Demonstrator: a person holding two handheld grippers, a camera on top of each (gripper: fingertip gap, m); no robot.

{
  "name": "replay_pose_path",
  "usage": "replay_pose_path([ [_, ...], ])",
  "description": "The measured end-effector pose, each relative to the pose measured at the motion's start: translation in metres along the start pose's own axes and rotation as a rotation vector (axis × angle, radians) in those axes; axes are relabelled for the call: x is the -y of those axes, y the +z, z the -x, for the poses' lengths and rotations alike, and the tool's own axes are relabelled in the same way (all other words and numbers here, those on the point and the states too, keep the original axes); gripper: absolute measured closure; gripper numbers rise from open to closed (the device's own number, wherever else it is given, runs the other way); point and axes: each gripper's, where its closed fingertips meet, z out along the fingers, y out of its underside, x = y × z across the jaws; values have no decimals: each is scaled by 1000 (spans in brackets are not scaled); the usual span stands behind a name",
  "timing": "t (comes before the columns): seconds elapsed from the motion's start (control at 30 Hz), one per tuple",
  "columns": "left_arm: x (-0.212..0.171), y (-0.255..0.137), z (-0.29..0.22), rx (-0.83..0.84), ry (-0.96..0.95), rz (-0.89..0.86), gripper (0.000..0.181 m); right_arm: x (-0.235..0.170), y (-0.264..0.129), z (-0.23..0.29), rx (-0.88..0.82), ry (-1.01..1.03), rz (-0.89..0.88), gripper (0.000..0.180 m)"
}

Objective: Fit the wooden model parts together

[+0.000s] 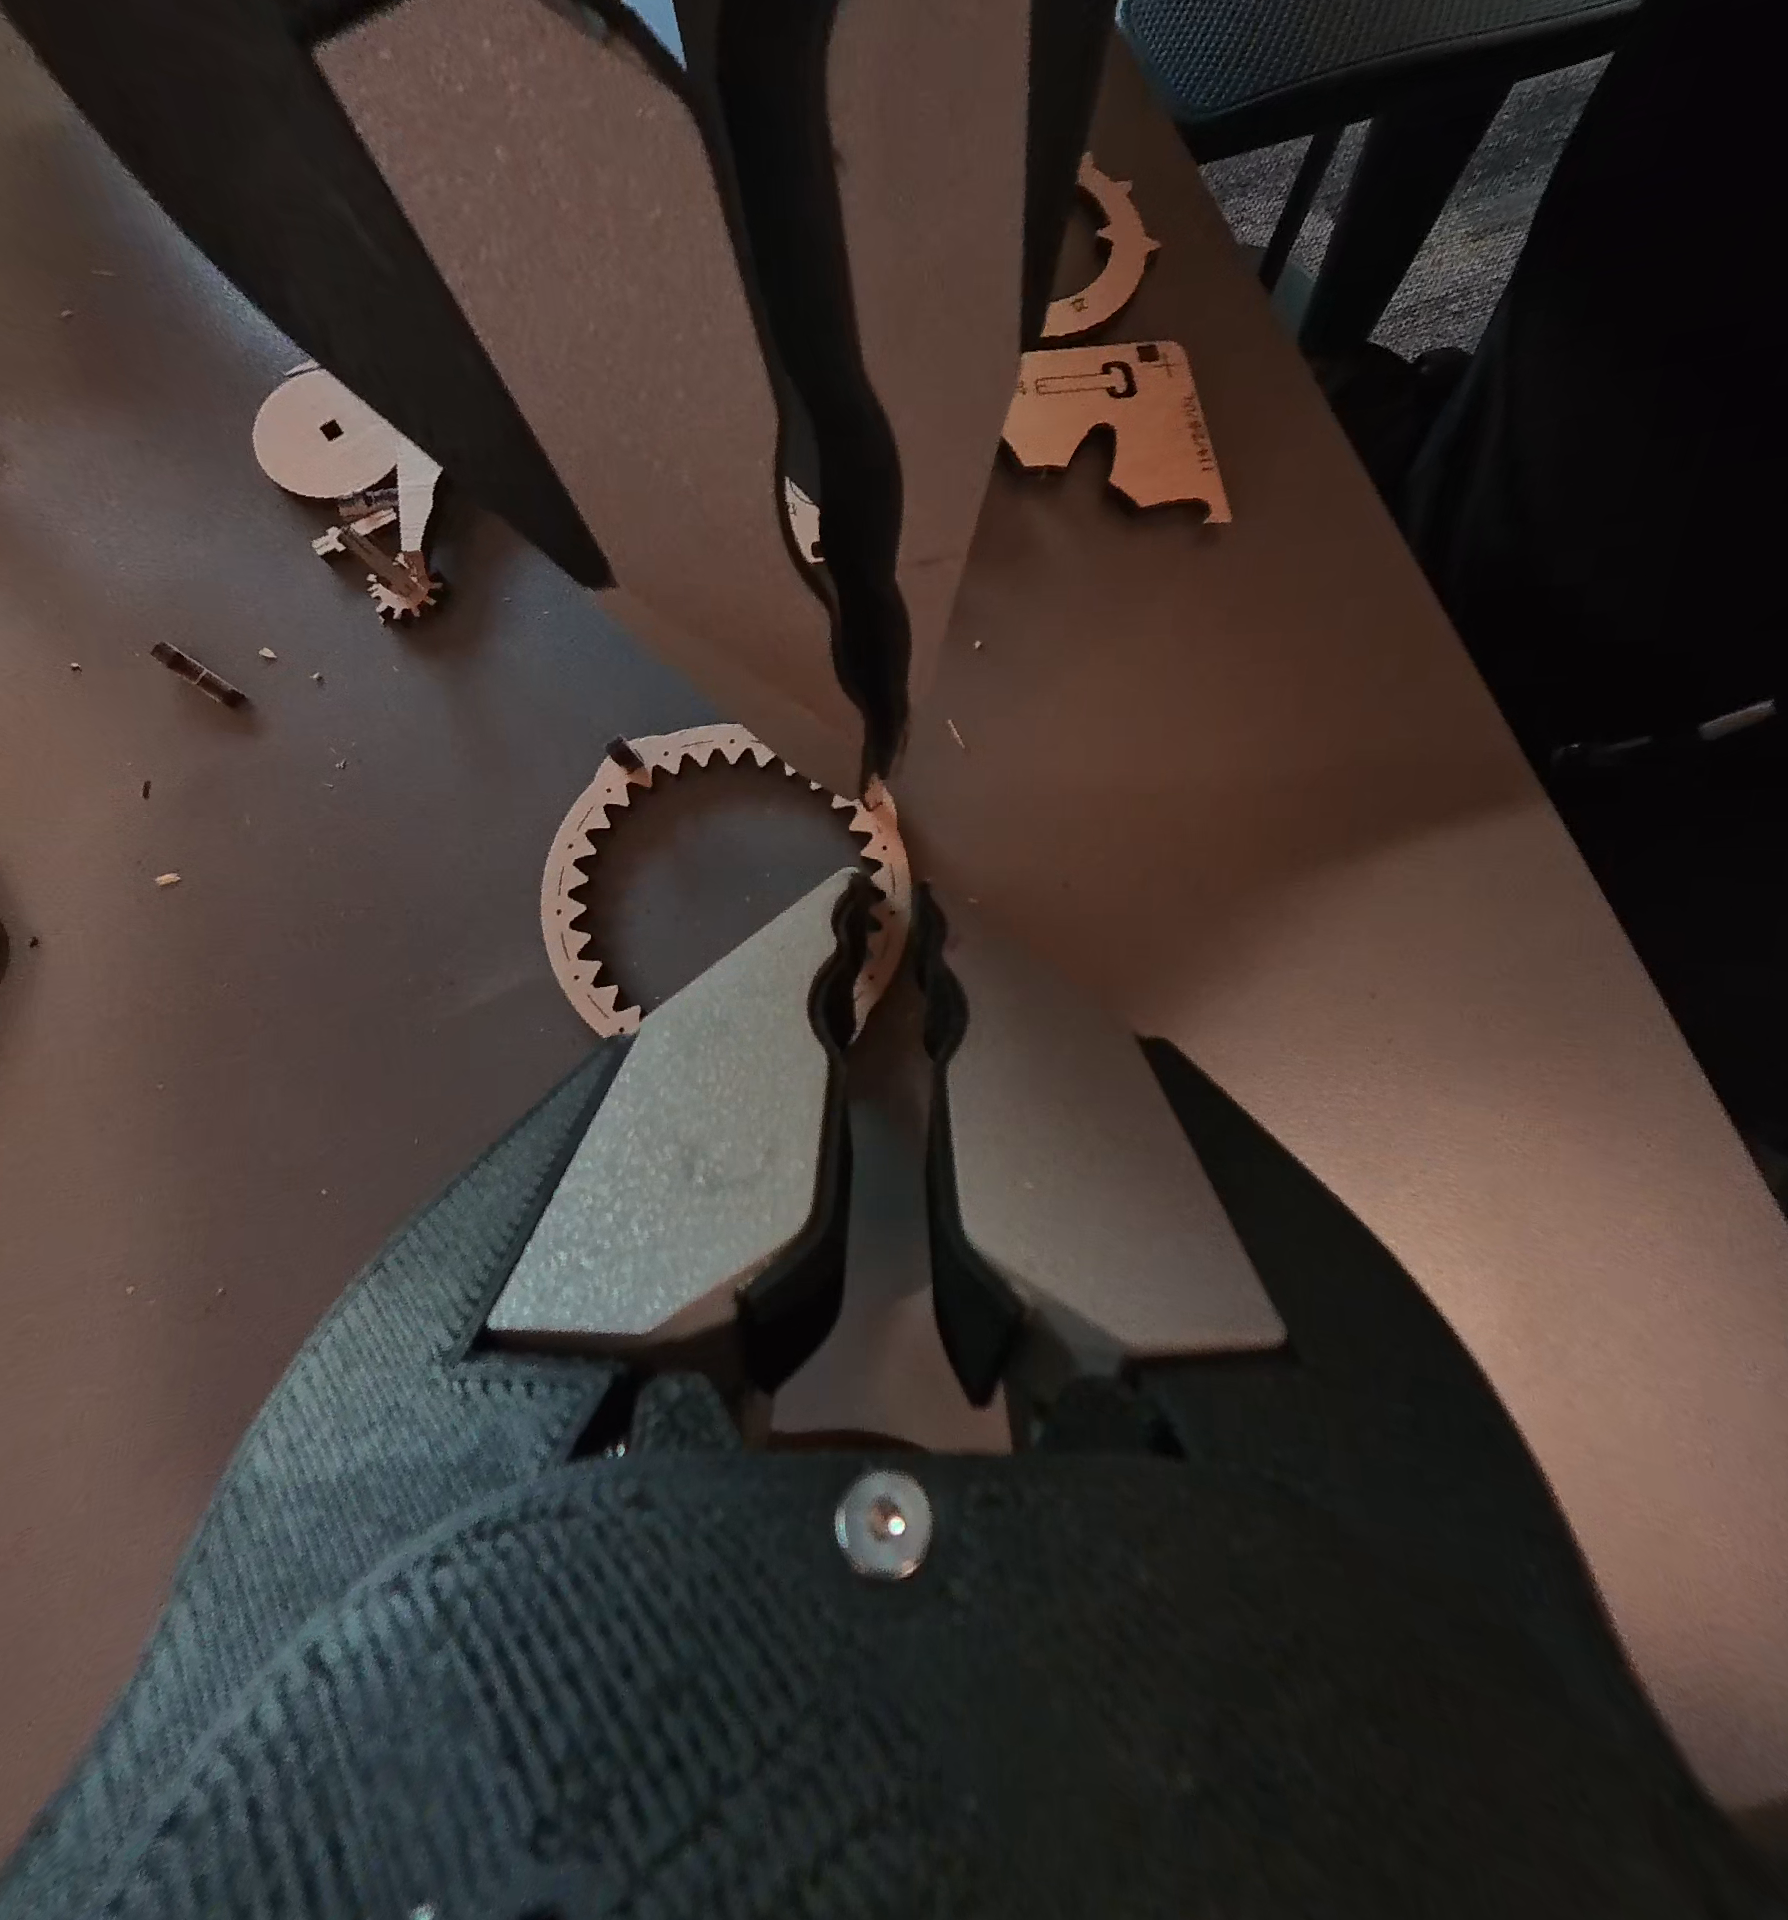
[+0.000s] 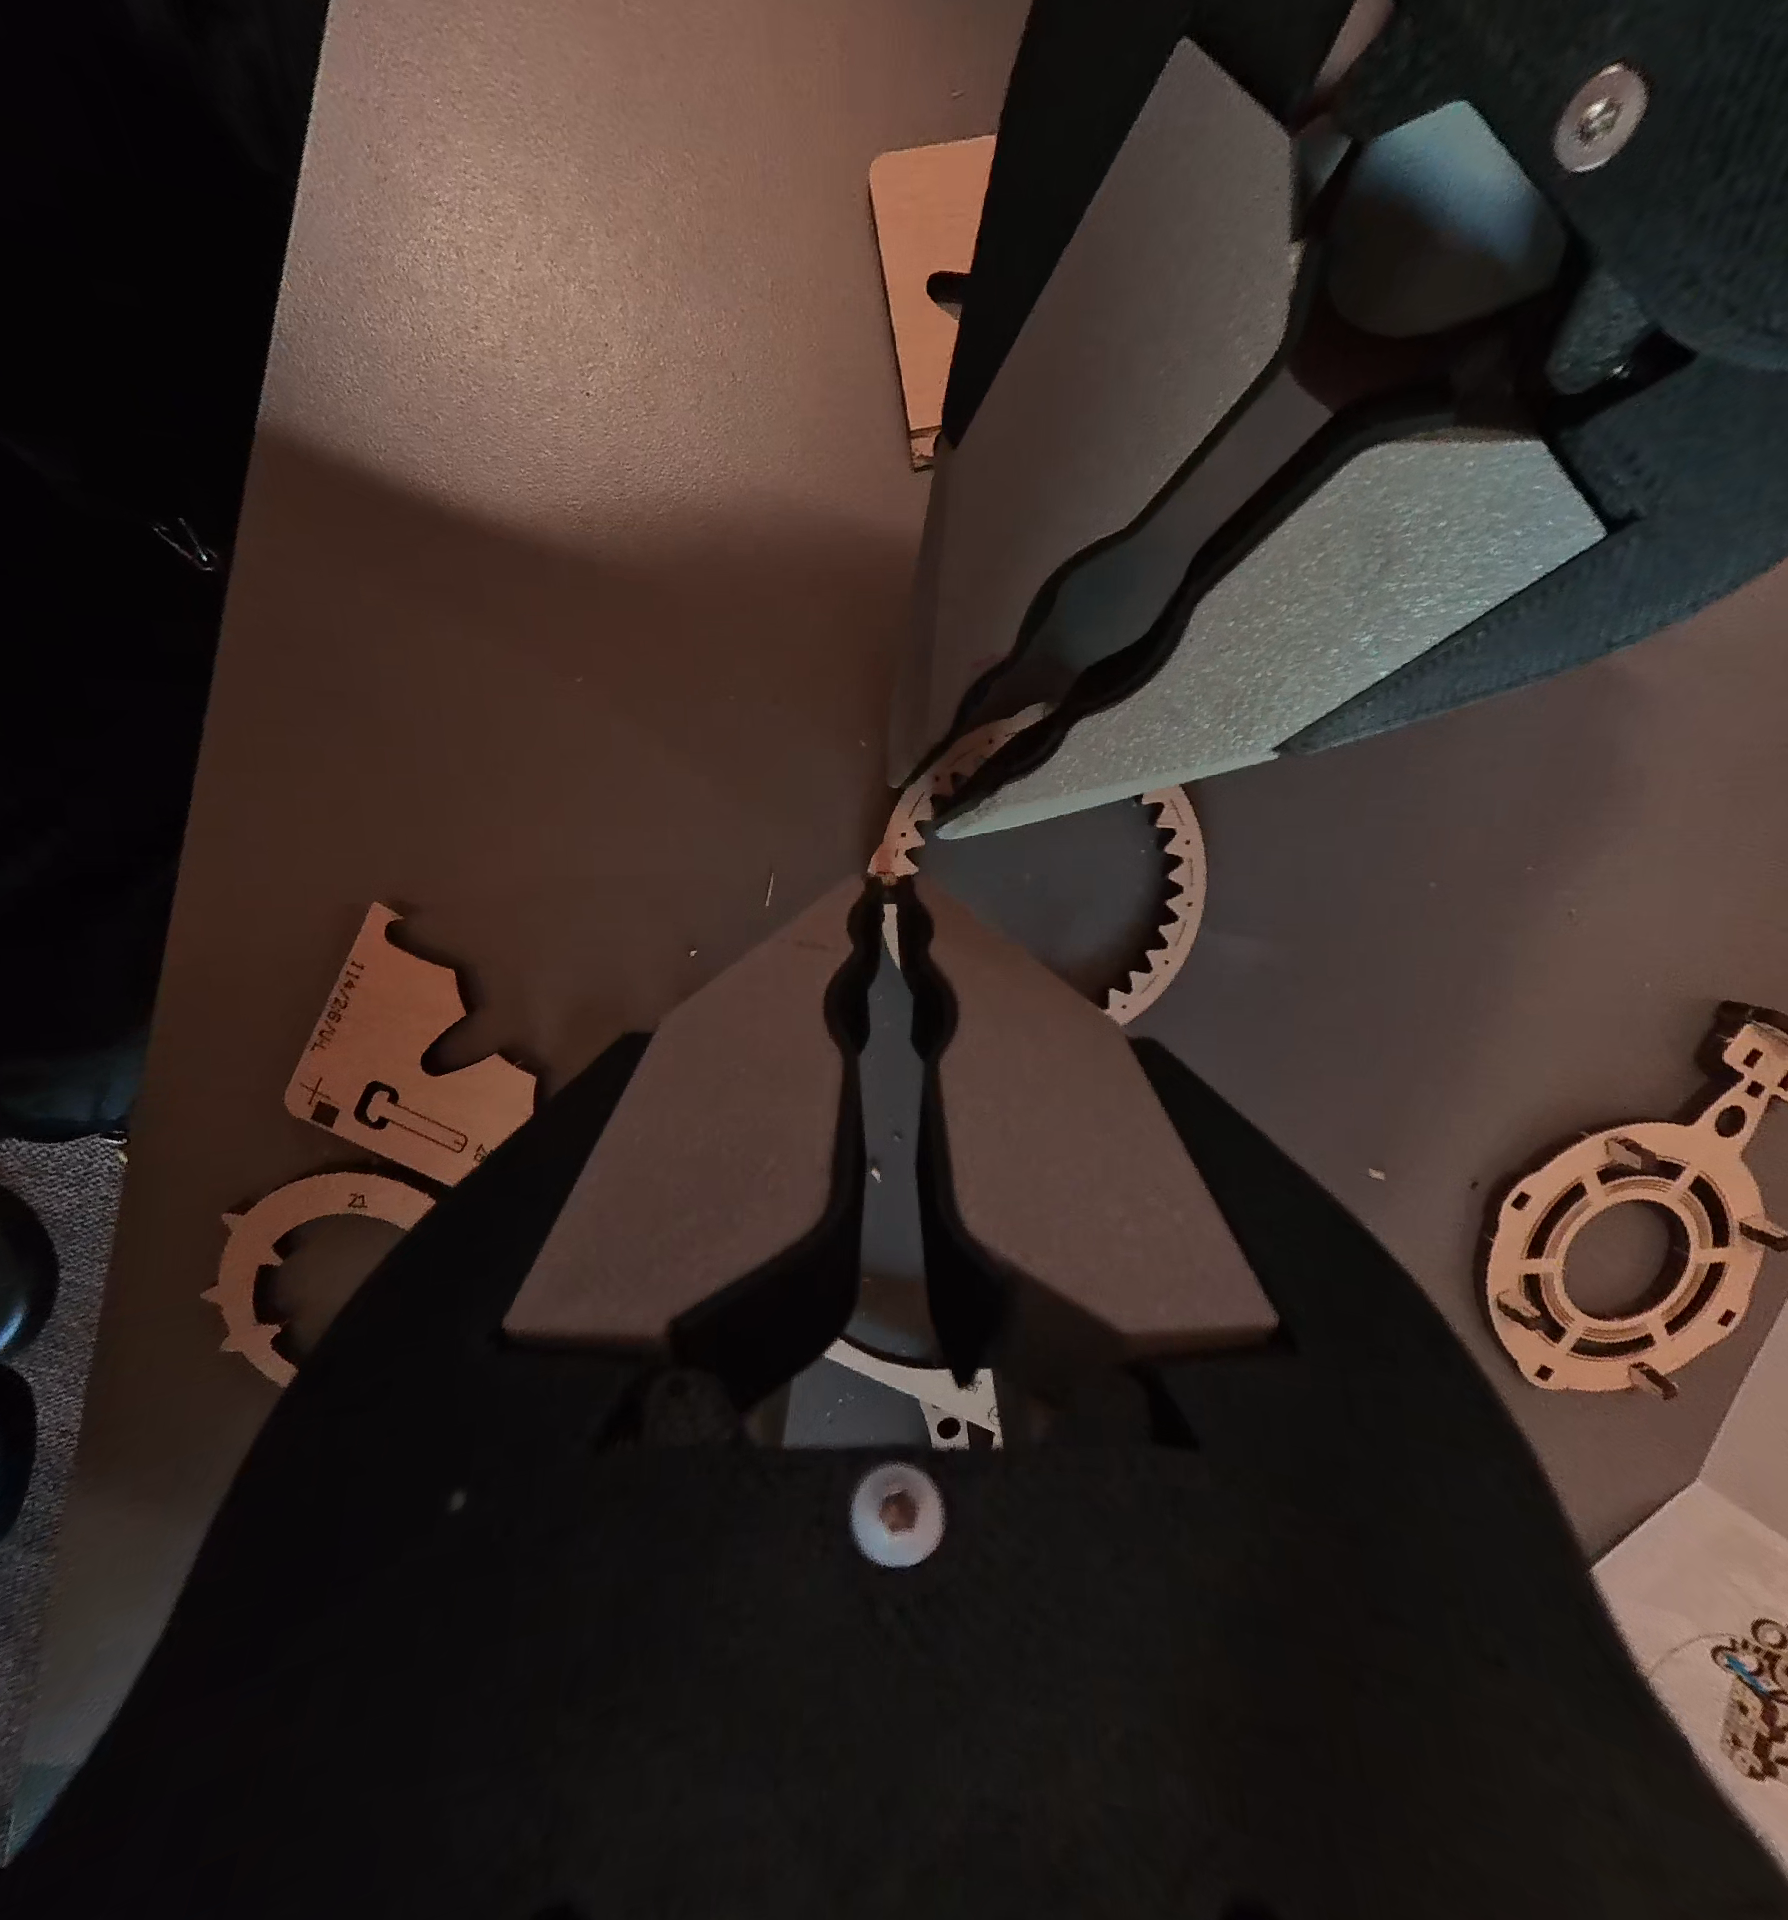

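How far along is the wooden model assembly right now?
Done: one layered round subassembly with a handle-like arm lies finished-looking on the table. In hand: both grippers meet at the toothed ring; the left gripper straddles its rim, and the right gripper pinches something small at the rim, too small to identify. Left: the notched ring, flat card-shaped piece and disc lie loose.

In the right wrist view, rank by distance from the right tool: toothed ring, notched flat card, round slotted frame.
From the right tool:
1. Toothed ring, at the tips, just right.
2. Notched flat card, on the left.
3. Round slotted frame, far right, lower.
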Motion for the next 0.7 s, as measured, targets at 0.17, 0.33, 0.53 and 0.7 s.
replay_pose_path([
  [0.17,0,0,0,0,-1,-1,176,0,0,0,2,-18,12,180],
  [0.33,0,0,0,2,-4,-1,176,-2,0,0,26,8,-1,180],
  [0.53,0,0,0,0,-9,-1,176,-4,1,0,21,6,18,180],
  [0.7,0,0,0,1,-11,-1,176,-3,1,0,14,-22,87,180],
])
